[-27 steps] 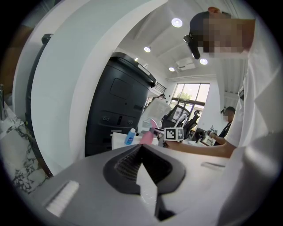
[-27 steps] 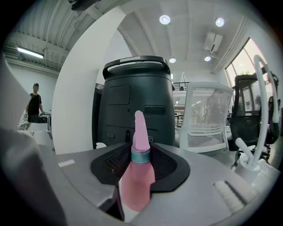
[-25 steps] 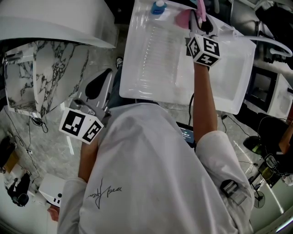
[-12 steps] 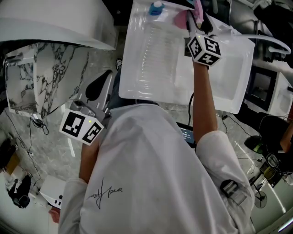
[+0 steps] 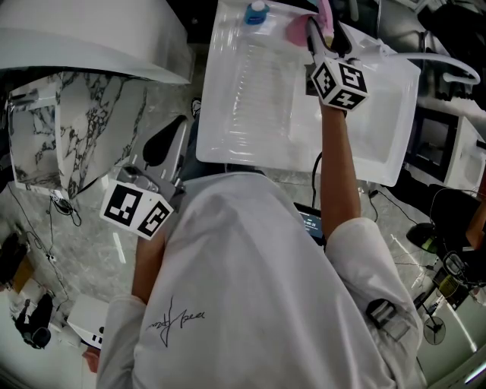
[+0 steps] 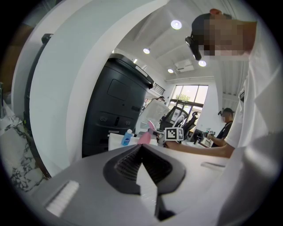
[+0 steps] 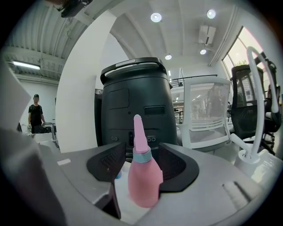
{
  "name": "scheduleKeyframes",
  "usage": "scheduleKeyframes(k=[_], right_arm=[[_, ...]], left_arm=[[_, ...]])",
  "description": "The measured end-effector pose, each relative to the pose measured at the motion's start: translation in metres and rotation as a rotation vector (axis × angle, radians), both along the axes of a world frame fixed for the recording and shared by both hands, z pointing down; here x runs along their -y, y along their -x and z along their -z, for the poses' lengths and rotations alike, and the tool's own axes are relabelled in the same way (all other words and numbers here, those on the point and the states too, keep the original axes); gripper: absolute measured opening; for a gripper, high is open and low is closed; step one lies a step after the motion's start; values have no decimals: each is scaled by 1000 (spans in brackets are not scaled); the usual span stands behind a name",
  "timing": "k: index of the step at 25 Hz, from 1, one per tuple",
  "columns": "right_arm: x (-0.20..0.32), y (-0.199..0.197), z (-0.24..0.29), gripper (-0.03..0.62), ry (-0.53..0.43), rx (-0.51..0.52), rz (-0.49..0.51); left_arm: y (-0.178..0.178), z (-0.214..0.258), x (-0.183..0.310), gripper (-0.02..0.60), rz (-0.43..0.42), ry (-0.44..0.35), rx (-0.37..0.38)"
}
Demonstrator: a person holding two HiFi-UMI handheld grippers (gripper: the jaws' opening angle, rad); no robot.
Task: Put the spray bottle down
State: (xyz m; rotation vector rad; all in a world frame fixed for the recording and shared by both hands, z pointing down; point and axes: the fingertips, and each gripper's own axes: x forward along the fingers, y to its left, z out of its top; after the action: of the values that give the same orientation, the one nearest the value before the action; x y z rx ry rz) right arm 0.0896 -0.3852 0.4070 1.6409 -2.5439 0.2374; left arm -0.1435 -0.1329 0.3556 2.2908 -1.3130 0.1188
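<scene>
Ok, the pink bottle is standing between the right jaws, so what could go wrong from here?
The right gripper has just been opening its jaws, and the pink bottle stands upright between them, close to one jaw. Pulling back off-line could catch and tip it, since it is tall with a narrow spout. It also stands near the far edge of the white tray, beside a small blue bottle, so a knock might topple either.
</scene>
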Motion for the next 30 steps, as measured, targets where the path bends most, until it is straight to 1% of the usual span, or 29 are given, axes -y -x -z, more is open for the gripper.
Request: scheduleKeyframes(k=[12, 17, 30], right_arm=[[-15, -8, 3, 201, 5, -2, -5], [-19, -15, 6, 201, 10, 17, -17], [-32, -24, 11, 201, 15, 27, -15]], left_arm=[[-10, 2, -4, 5, -12, -15, -6], [-17, 2, -6, 5, -25, -15, -2], [-32, 5, -10, 5, -36, -23, -3]])
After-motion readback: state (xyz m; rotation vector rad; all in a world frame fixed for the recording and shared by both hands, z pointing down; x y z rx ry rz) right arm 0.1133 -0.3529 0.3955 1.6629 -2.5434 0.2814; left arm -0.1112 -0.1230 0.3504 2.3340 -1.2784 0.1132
